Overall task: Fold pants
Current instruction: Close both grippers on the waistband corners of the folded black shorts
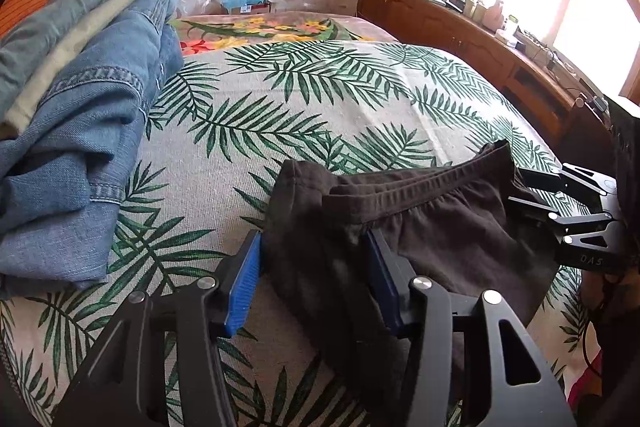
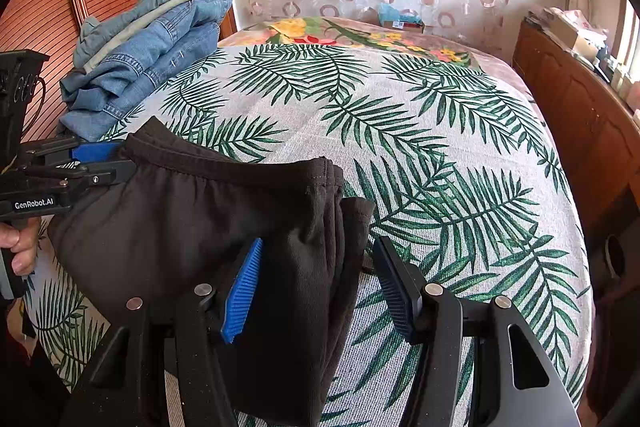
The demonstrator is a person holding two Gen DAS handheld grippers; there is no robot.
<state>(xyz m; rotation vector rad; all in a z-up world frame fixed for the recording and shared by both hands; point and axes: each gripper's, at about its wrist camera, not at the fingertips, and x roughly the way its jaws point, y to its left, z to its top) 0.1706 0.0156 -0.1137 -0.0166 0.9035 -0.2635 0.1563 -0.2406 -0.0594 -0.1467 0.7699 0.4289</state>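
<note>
Dark brown pants (image 1: 440, 227) lie folded on the palm-leaf bedcover (image 1: 320, 107), waistband on the far side. My left gripper (image 1: 314, 239) has its blue pads on either side of the pants' left end, and cloth fills the gap and touches both pads. The right wrist view shows this gripper (image 2: 120, 159) at the waistband corner, with a hand (image 2: 20, 247) on its handle. My right gripper (image 2: 318, 243) straddles the other end of the pants (image 2: 180, 219). Cloth lies against its left pad, but a thin strip of bedcover shows beside its right pad. The left wrist view has the right gripper (image 1: 516, 189) at the pants' right edge.
A pile of folded blue jeans (image 1: 80, 147) sits on the bed's far left corner (image 2: 152, 59). A floral blanket (image 1: 260, 27) covers the far end. A wooden cabinet (image 1: 480, 39) with clutter runs along the right under a bright window. Open bedcover (image 2: 440, 147) lies beyond the pants.
</note>
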